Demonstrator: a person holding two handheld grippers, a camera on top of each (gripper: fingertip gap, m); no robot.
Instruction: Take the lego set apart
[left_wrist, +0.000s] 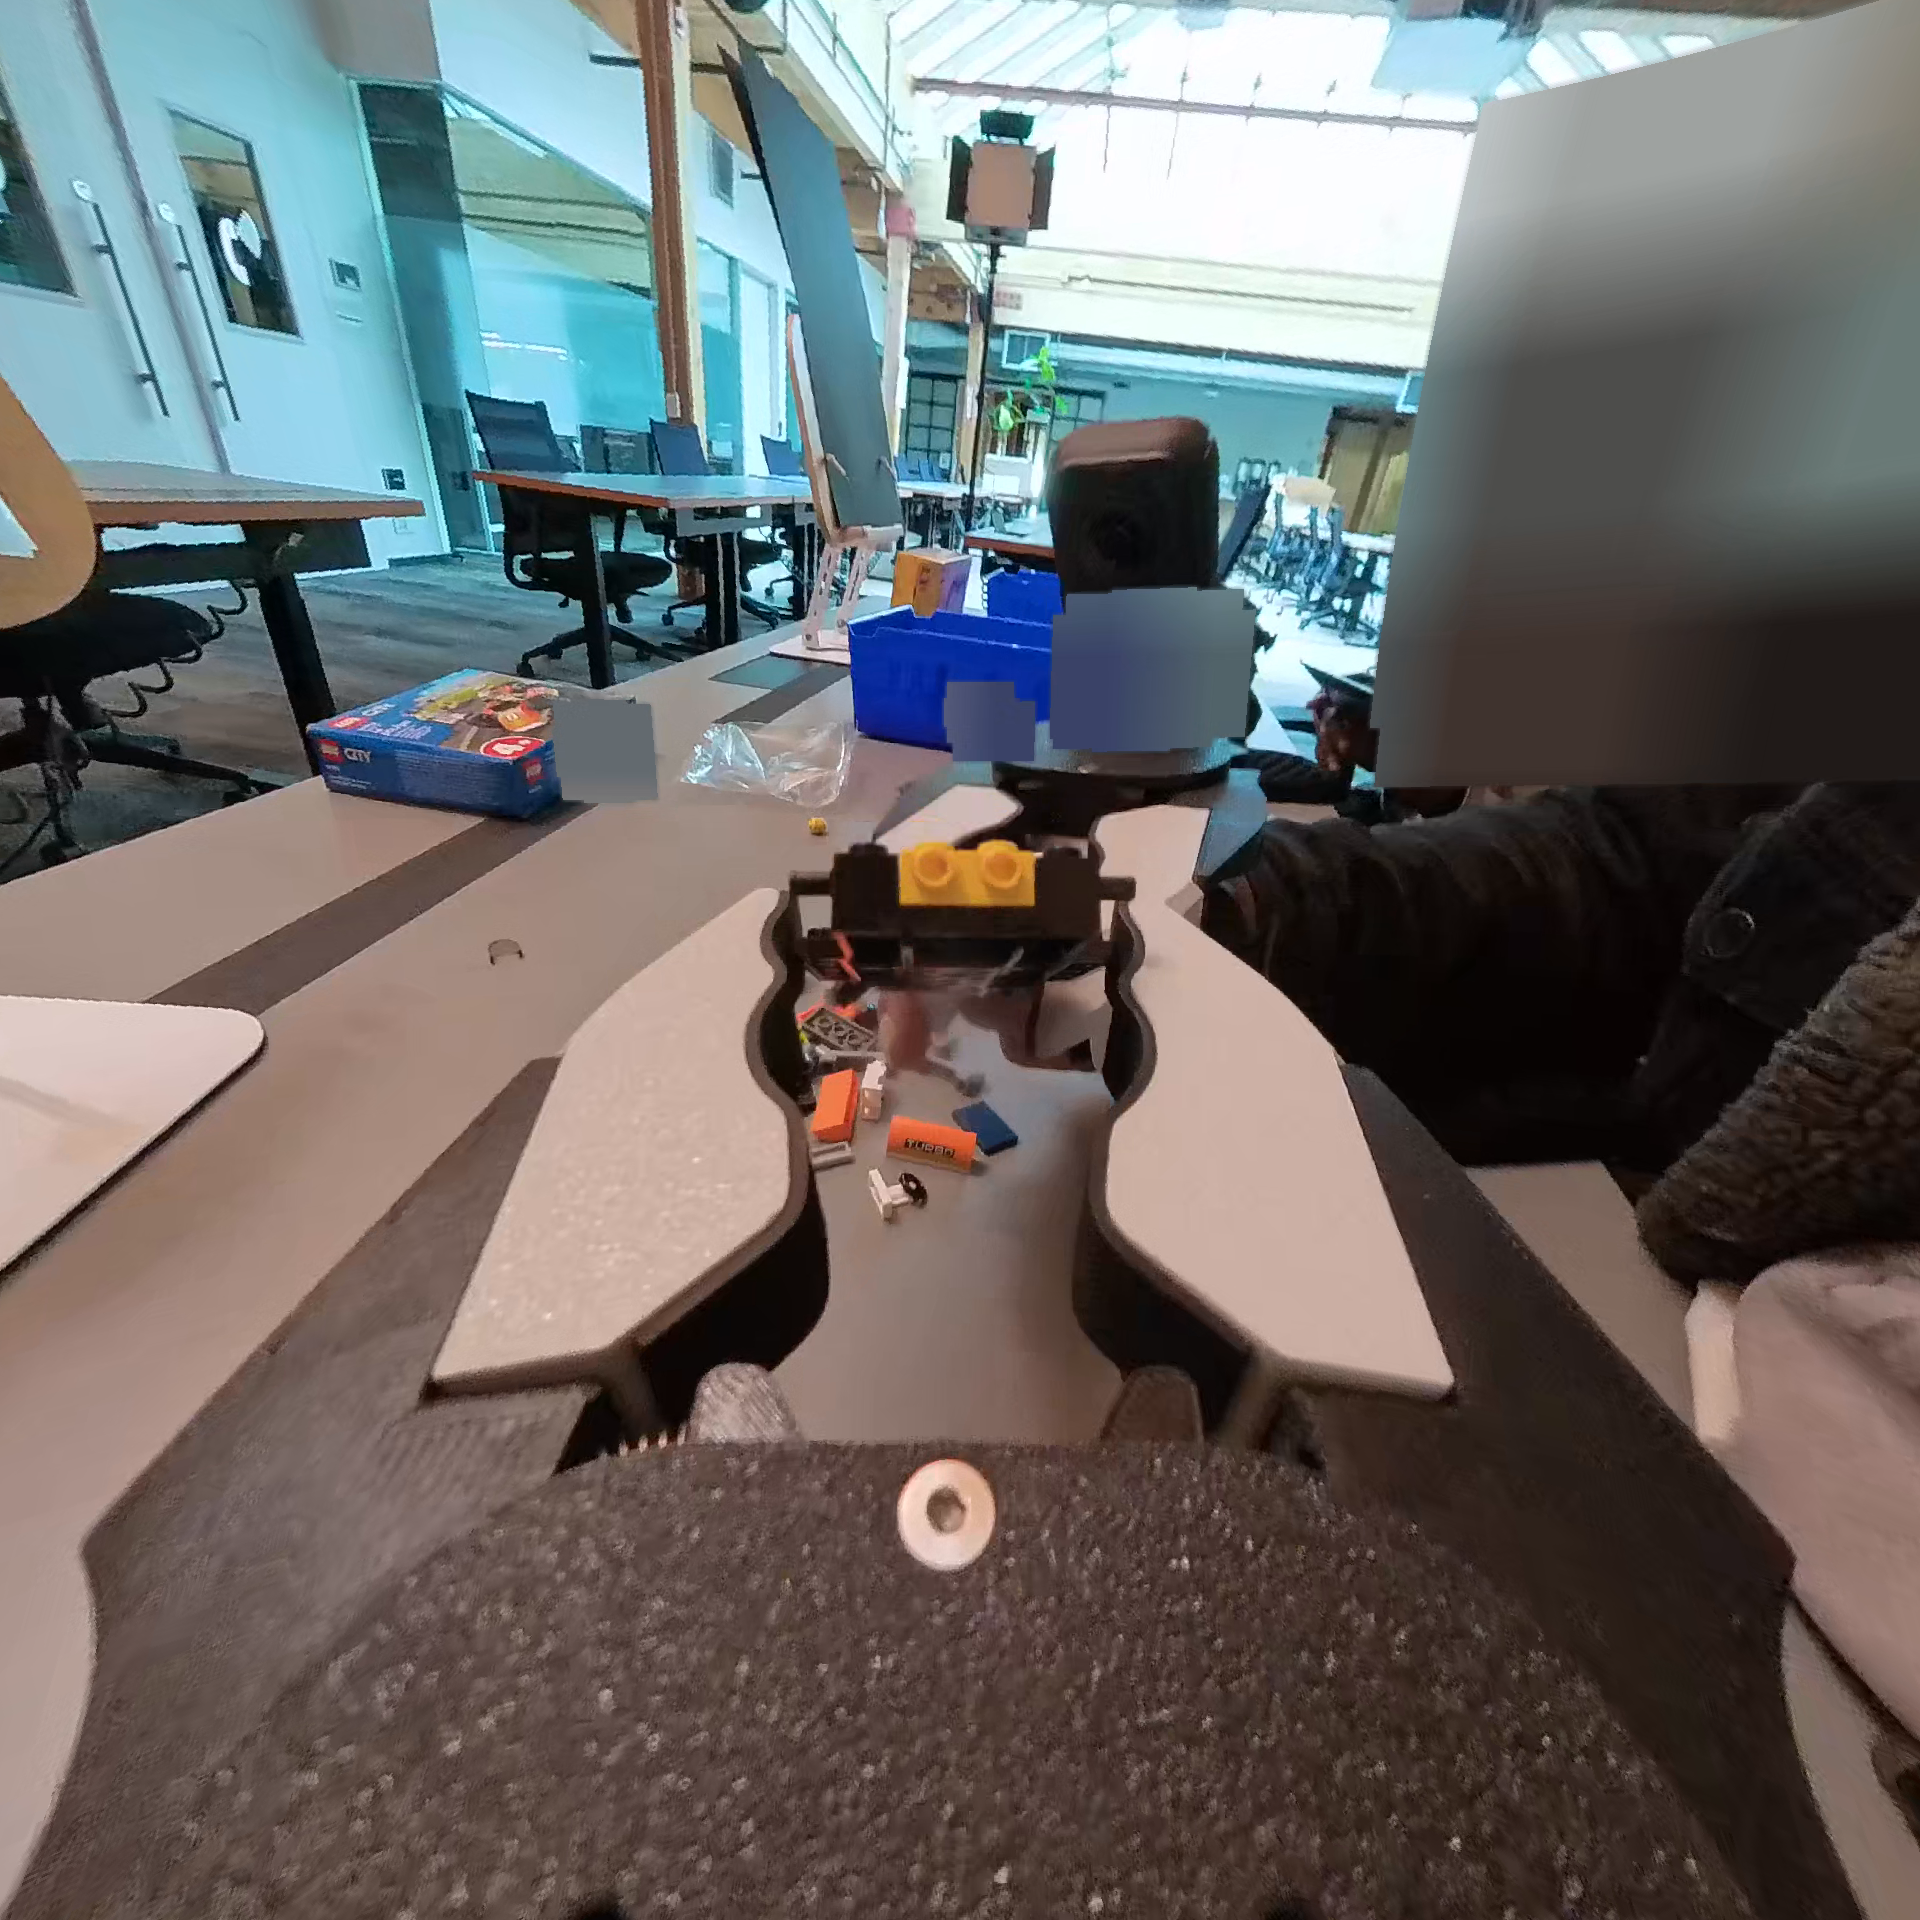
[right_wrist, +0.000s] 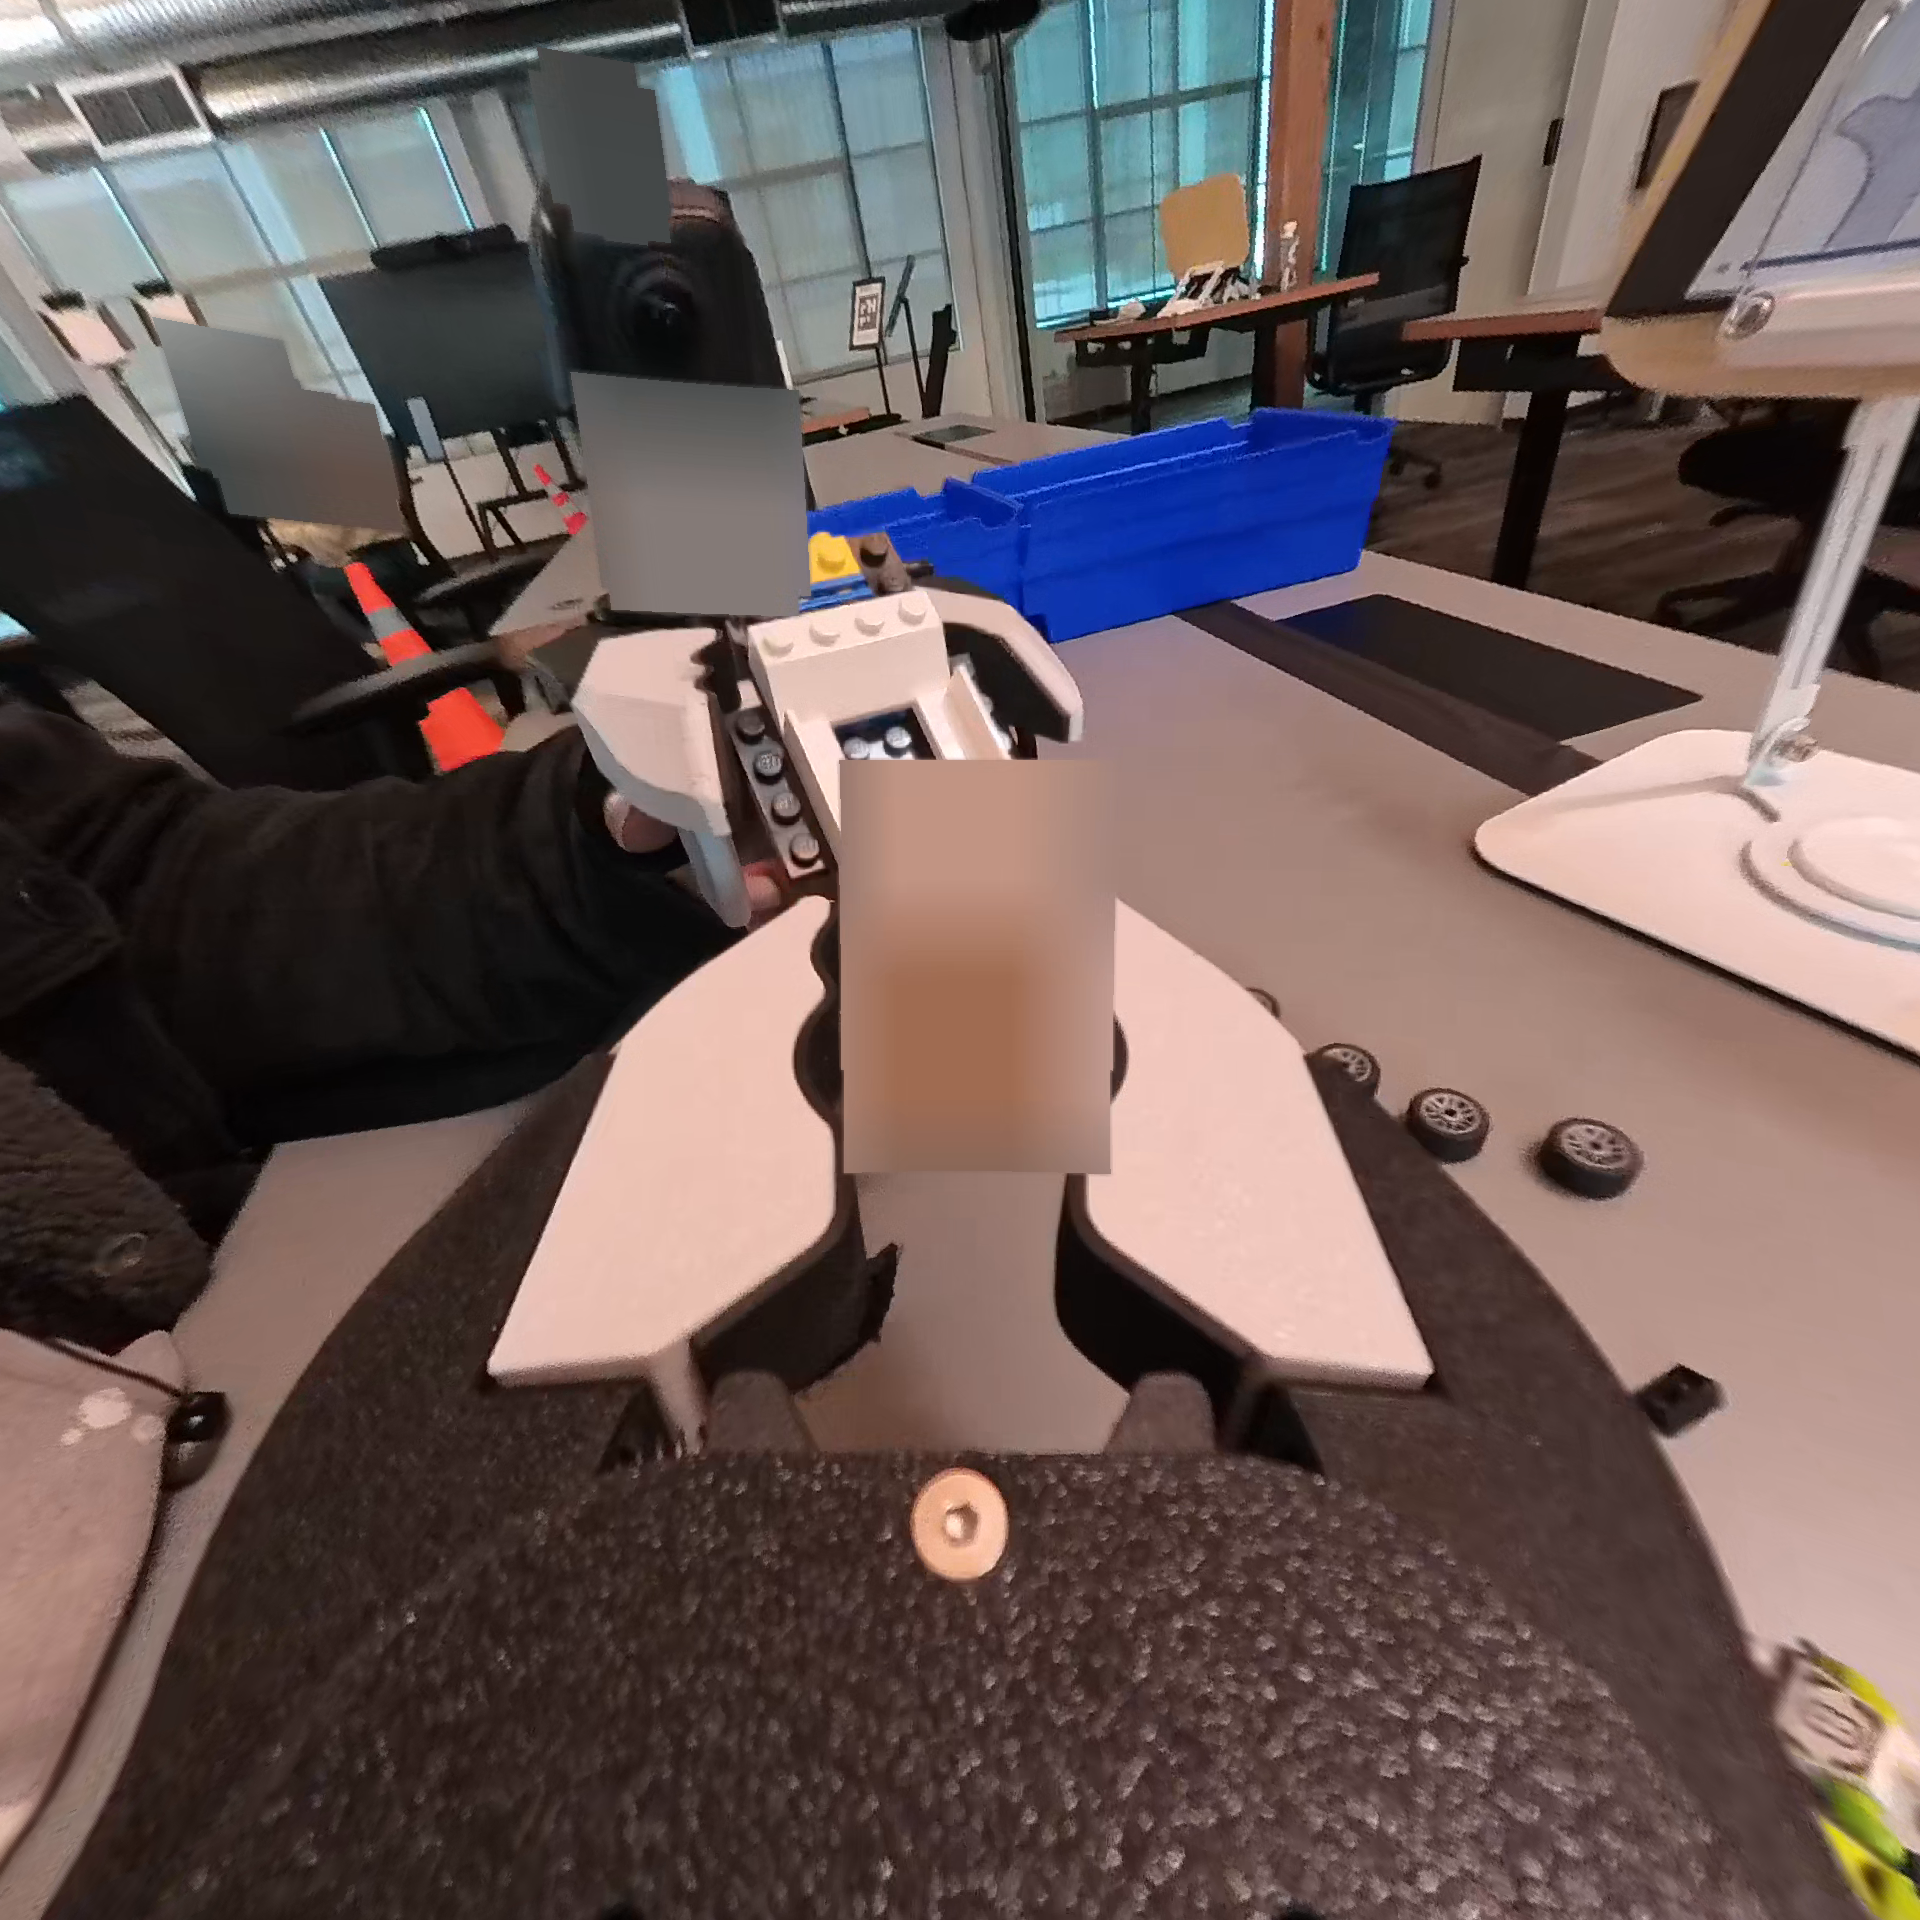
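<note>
Black and yellow show first in the left wrist view: my left gripper (left_wrist: 951, 940) is pinching the lego set (left_wrist: 961, 914) between its fingertips and holding it clear of the grey table (left_wrist: 312, 914). The set is a black chassis with a two-stud yellow brick (left_wrist: 964, 875) on top. Under the tips and a little nearer to me, loose pieces lie on the table: an orange brick (left_wrist: 836, 1101), an orange tile (left_wrist: 932, 1143), a blue tile (left_wrist: 984, 1125) and a small white piece (left_wrist: 891, 1190). Past the tips and to their left are a crumpled clear bag (left_wrist: 774, 764) and a blue lego box (left_wrist: 436, 748). Straight ahead is a blue bin (left_wrist: 914, 665). On my right gripper (right_wrist: 977, 935) the fingers stand apart, but a patch covers the tips and I cannot tell whether they grip anything. Just beyond them the set's white bricks (right_wrist: 862, 655) and studded black plate (right_wrist: 774, 790) face me, caught in the other gripper. To the right of this gripper three small wheels (right_wrist: 1447, 1122) sit in a row on the table, with a tiny black piece (right_wrist: 1678, 1397) nearer me. A white stand base (right_wrist: 1662, 862) lies farther off on the right.
</note>
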